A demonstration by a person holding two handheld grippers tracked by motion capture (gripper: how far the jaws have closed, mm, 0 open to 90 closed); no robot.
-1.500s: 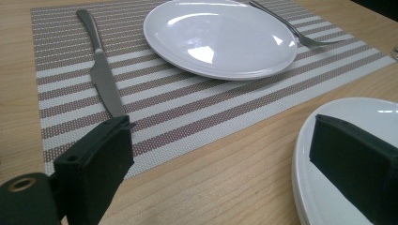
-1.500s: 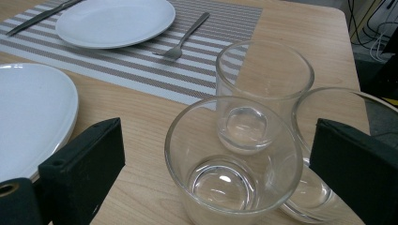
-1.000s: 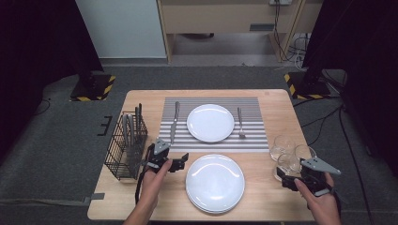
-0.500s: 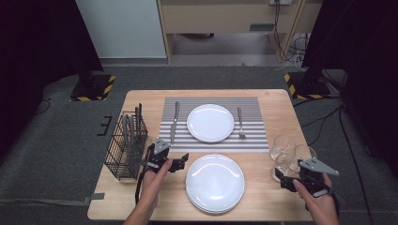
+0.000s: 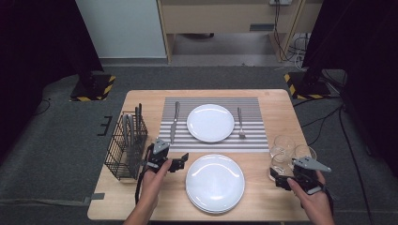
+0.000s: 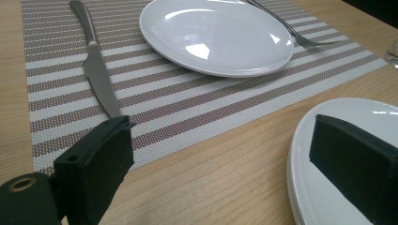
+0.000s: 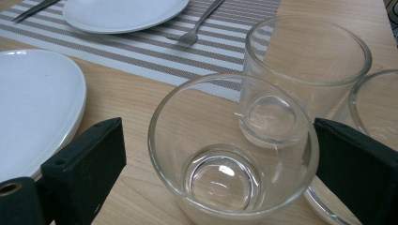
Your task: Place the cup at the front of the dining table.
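Basket (image 5: pixel 126 145), lower left: cutlery upright. Left gripper (image 5: pixel 180 162), lower centre-left: jaws apart, unmoved, at the rim of the plate stack (image 5: pixel 215 183). Right gripper (image 5: pixel 278 176), lower right: has crept forward; jaws apart, now straddling the near glass (image 7: pixel 233 150), unclamped. Two more glasses touch behind it. Judged: pick-up imminent.

left gripper (image 5: pixel 180 162): low over the desk (image 5: pixel 141 101), fingers (image 6: pixel 96 159) spread wide, nothing between them
right gripper (image 5: pixel 278 174): low, fingers (image 7: pixel 82 164) spread wide apart
left forearm: enters from bottom edge, angled up-right
right hand (image 5: pixel 312 201): at bottom right, wrapped round gripper body
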